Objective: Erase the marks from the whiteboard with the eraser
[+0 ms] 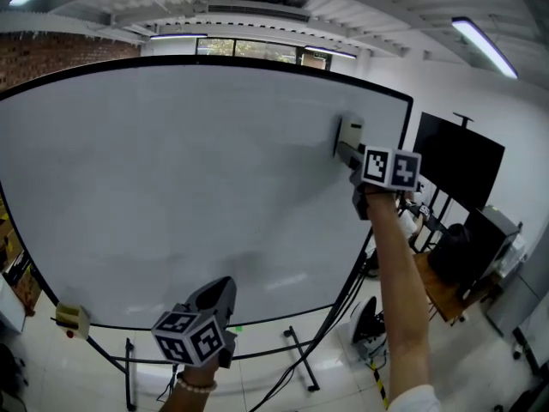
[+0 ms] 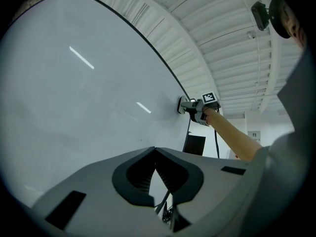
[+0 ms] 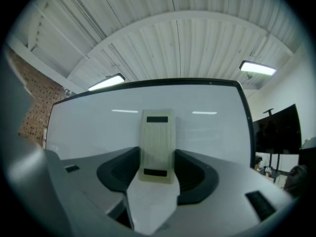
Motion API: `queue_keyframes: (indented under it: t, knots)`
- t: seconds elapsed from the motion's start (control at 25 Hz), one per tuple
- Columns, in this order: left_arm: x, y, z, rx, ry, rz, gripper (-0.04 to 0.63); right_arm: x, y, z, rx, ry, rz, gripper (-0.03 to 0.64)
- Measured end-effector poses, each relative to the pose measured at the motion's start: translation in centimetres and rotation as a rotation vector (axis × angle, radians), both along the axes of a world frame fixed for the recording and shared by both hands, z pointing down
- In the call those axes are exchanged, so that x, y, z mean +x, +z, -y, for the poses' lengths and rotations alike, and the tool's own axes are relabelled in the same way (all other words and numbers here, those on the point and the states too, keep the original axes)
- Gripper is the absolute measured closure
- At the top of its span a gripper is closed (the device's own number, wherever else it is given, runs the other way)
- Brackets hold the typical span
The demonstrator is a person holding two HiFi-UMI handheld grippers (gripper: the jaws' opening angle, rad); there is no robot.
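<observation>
far left in head view: brick wall [image 1: 51,54] past the top corner, and low down a small yellowish block [image 1: 73,319] sits at the bottom-left edge of the whiteboard [image 1: 171,170]; can't tell what it is. next over, the left gripper [image 1: 216,288] is held low by the whiteboard's bottom edge, tips pointing up toward it. a bead bracelet [image 1: 196,385] shows on that wrist. left gripper view: the left gripper [image 2: 155,152] has its jaws pressed together at the tips w/ nothing btwn them. the whiteboard [image 2: 74,98] fills the left side there, w/ light streaks [image 2: 81,58] reflected on it.

mid to right: the whiteboard is big, black-framed, on dark legs [image 1: 296,359]. up near its top-right corner the eraser [image 1: 349,132] lies against the board face, pinched by the right gripper [image 1: 345,148], arm [image 1: 399,273] stretched up to it. right gripper view: the right gripper [image 3: 157,157] has its jaws clamped on the eraser [image 3: 157,144] along both long sides. the eraser stands upright btwn them, pale cream w/ two dark bars, one top, one bottom, whiteboard [image 3: 89,130] right behind. left gripper view shows it side-on: right gripper [image 2: 190,106] at the whiteboard's far edge, eraser [image 2: 181,105] touching the surface.

far right: black screen [image 1: 459,157] on a stand, beside the whiteboard's right edge.
</observation>
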State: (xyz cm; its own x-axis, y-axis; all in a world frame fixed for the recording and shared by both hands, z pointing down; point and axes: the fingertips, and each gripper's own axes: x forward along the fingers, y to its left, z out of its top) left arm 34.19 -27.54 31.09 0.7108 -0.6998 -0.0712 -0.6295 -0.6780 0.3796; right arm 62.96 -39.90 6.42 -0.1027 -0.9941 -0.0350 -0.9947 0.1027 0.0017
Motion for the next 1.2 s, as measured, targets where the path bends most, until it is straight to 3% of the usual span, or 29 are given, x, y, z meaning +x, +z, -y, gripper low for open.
queue_keyframes:
  t: [0.28,0.88,1.2]
  knots:
    - [-6.9,-0.2,0.2,-0.005,-0.036,0.011,0.606,-8.5,0.0,-0.2,0.015,-0.028,0.010,0.370]
    - [-18.9,0.1,-0.1,-0.025,-0.068,-0.041,0.606,-26.4,0.1,0.1,0.021,-0.051,-0.028,0.370]
    - [-26.0,-0.2,0.0,0.008,-0.117,0.004,0.607,-34.4,0.5,-0.3,0.027,-0.069,-0.038,0.370]
